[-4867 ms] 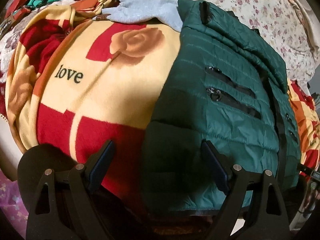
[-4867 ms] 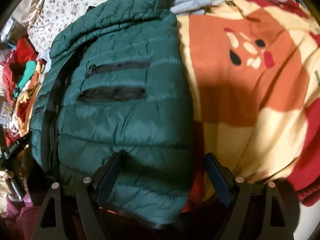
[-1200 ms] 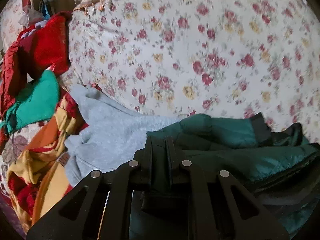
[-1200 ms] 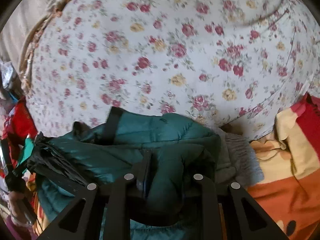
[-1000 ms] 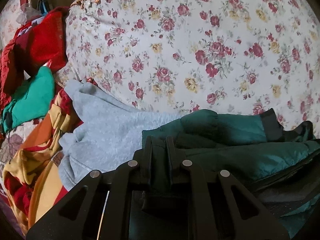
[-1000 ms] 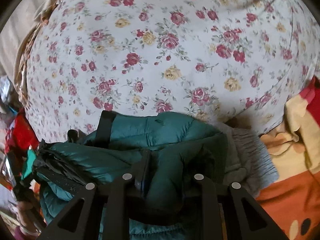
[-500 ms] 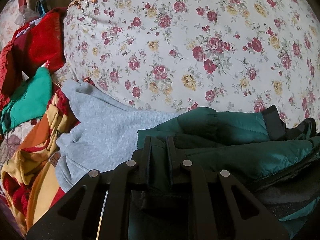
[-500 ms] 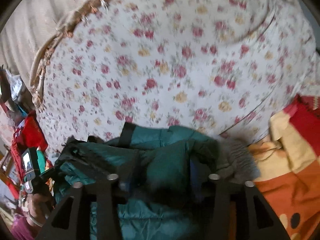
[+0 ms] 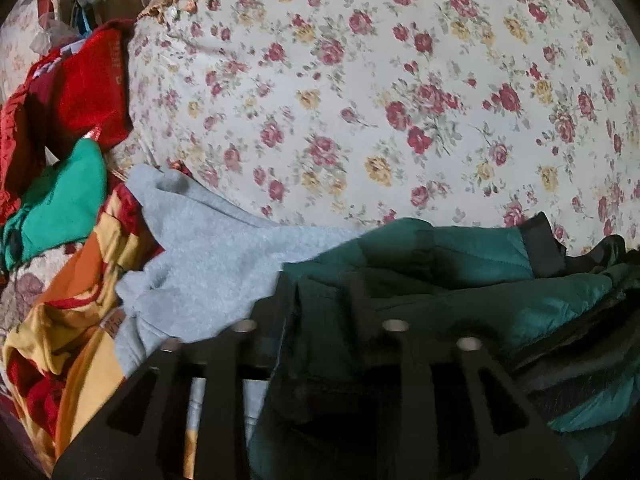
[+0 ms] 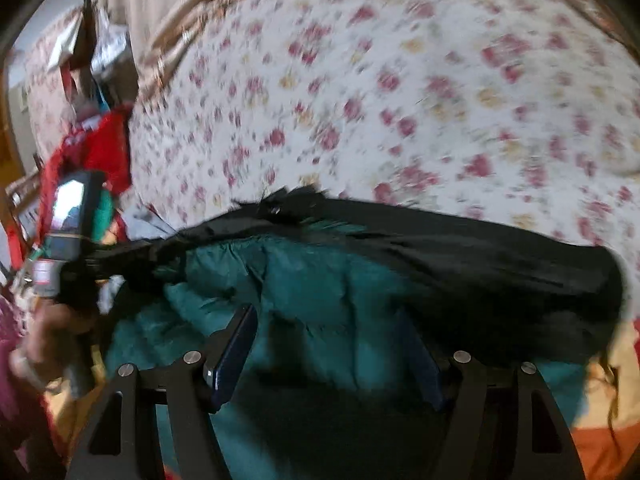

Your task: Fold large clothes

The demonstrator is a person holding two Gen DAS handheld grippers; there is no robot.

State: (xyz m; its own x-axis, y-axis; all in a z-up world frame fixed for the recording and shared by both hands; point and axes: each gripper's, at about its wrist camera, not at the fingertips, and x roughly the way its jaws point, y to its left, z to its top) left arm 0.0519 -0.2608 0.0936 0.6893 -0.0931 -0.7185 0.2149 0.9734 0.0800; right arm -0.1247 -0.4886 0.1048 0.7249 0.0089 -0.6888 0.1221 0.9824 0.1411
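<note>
Left view grey sweater (image 9: pixel 208 264), right view left claw (image 10: pixel 86 270)

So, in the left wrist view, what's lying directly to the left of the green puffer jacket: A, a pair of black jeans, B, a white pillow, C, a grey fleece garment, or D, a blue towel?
C: a grey fleece garment lies against the left edge of the green puffer jacket, in front of the floral bedspread.
</note>
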